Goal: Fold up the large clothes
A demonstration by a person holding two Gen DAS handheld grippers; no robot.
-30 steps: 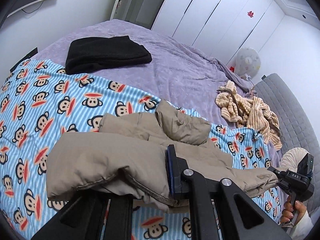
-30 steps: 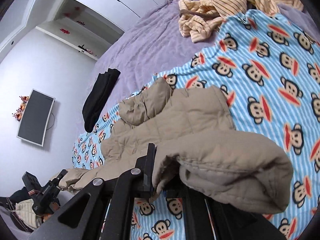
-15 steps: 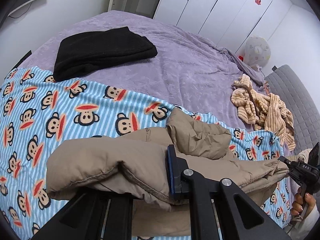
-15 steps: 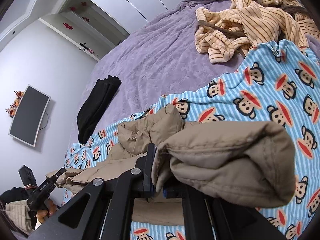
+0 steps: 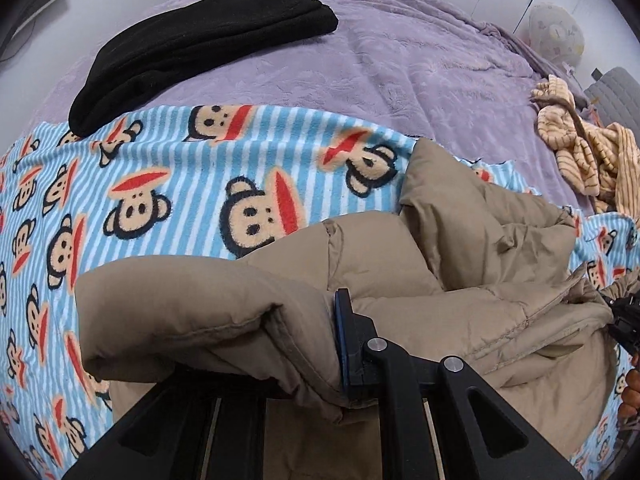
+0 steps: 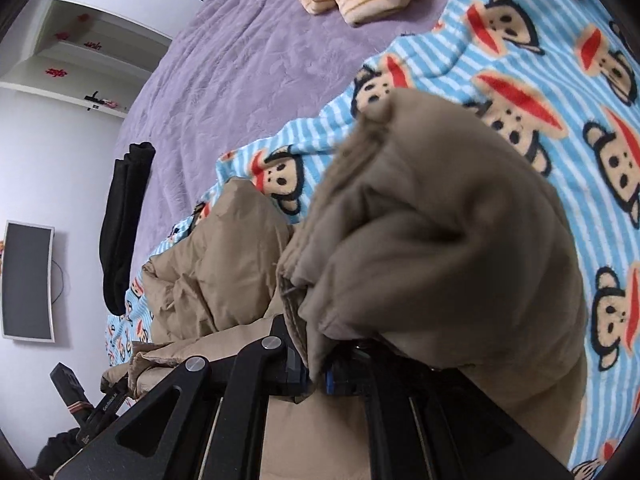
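A beige padded jacket (image 5: 460,264) lies on a blue striped monkey-print blanket (image 5: 180,184) on the bed. My left gripper (image 5: 312,356) is shut on one bunched corner of the jacket, and the cloth drapes over its left finger. My right gripper (image 6: 316,376) is shut on the other bunched corner of the jacket (image 6: 432,248). The jacket's edge hangs between the two grippers, over the rest of the jacket. The right gripper also shows at the right edge of the left wrist view (image 5: 624,320), and the left gripper shows at the lower left of the right wrist view (image 6: 92,408).
A folded black garment (image 5: 192,48) lies on the purple bedspread (image 5: 400,68) beyond the blanket. A crumpled yellow striped garment (image 5: 584,152) lies at the right. A wall TV (image 6: 28,280) and white wardrobes stand behind the bed.
Both grippers have carried the held jacket edge forward and down over the rest of the jacket, toward the far side of the blanket. Their grip has not changed.
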